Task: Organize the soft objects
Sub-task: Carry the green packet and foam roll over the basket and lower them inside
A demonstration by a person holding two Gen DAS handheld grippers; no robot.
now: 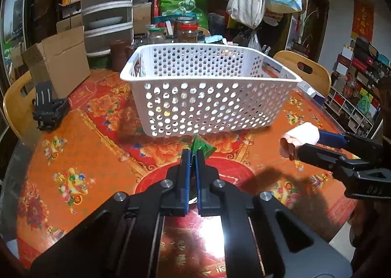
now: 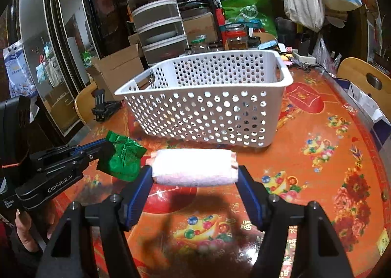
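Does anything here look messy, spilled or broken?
Nothing looks spilled or broken. The white perforated plastic basket stands upright on the orange floral tablecloth. The left tongs pinch a crumpled green foil packet; the right tongs hold a rolled white towel.

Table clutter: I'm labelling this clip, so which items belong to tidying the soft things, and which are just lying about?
Part of the job:
- white basket
- green foil packet, held by the left gripper
- rolled white towel, held by the right gripper

Just lying about:
- cardboard box
- black stand
- glass jars
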